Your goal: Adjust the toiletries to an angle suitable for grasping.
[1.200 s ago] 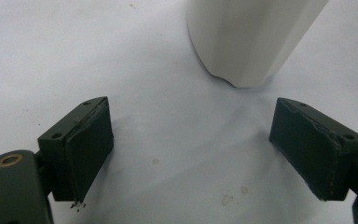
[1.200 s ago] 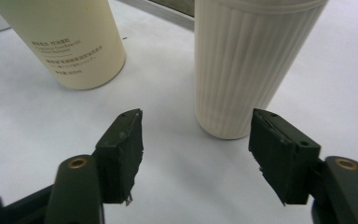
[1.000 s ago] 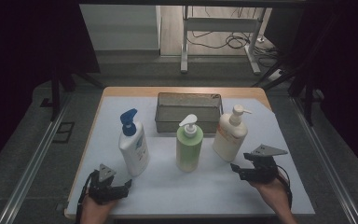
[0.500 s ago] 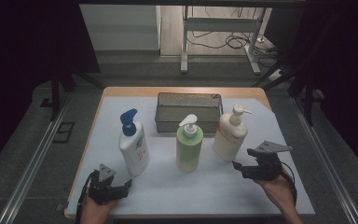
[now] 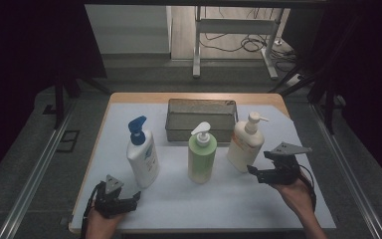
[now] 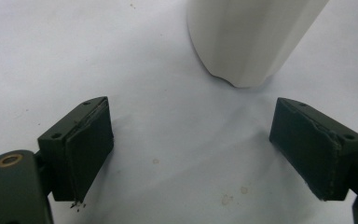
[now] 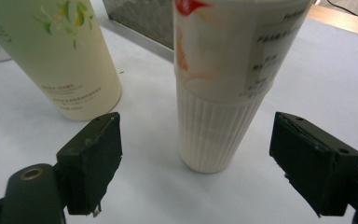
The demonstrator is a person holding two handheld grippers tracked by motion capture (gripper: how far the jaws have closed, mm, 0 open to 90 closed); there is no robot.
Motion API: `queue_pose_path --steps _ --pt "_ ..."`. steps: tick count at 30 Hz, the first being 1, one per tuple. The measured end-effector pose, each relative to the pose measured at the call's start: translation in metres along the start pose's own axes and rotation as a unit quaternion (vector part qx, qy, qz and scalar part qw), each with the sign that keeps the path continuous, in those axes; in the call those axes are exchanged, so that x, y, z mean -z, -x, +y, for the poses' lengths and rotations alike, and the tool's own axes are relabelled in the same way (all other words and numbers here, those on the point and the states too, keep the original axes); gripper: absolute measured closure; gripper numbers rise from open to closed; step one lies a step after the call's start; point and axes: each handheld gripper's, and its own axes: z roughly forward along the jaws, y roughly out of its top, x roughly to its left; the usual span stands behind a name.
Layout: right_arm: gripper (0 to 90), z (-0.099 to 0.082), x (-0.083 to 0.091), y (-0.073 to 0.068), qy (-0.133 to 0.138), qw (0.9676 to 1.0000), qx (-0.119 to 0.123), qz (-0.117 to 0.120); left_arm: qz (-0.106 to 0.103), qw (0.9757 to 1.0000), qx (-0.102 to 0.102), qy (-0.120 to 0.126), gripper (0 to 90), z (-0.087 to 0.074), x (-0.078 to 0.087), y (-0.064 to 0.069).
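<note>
With the right gripper point(image 7: 196, 163) jaws just opened wide and nothing held yet, the cream pump bottle point(image 7: 228, 79) sits just ahead between them, so it could get tipped if nudged off-centre, tbh.

Little can be read. In the right gripper view the cream bottle point(image 7: 219, 84) carries a white label with rows of small dark print, blurred past reading, beside a red and orange mark near its top edge. The green bottle point(image 7: 51, 56) has a leaf and flower drawing and two short lines of pale lettering low on its front, also too small to make out. No numbers or signs can be read elsewhere.
</note>
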Motion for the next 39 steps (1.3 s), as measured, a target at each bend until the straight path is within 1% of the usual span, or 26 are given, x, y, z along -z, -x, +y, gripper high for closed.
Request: queue_pose_path --steps 8,11,13,21,26,32,34,37,39 --pt "14.9 0.011 -0.004 0.002 0.007 1.0000 0.004 -0.001 0.000 1.0000 0.000 0.000 13.1 0.000 0.000 0.000" --pt "14.5 0.015 -0.006 0.004 0.010 0.9999 -0.001 0.002 0.000 1.0000 -0.002 0.000 13.1 0.000 0.000 0.000" --pt "14.5 0.018 -0.007 0.005 0.009 0.9999 -0.001 0.005 0.000 1.0000 0.000 0.000 13.0 0.000 0.000 0.000" --pt "15.1 0.028 -0.014 0.008 0.002 1.0000 -0.007 -0.001 0.000 1.0000 0.000 0.000 13.0 0.000 0.000 0.000" --pt "14.2 0.035 -0.018 0.009 0.006 1.0000 0.001 0.006 0.000 1.0000 0.000 0.000 13.1 0.000 0.000 0.000" --pt "14.1 0.042 -0.026 0.008 0.000 1.0000 0.006 0.000 0.000 1.0000 0.000 0.000 13.1 0.000 0.000 0.000" --pt "14.8 0.044 -0.028 0.007 -0.001 1.0000 0.005 -0.002 0.000 1.0000 0.000 0.000 13.1 0.000 0.000 0.000" --pt "18.0 0.047 -0.031 0.007 -0.002 0.9999 0.005 -0.009 0.000 1.0000 0.000 0.000 13.1 0.000 0.000 0.000" --pt "20.1 0.049 -0.033 0.007 -0.002 1.0000 0.003 -0.009 0.000 1.0000 0.000 0.000 13.1 0.000 0.000 0.000"
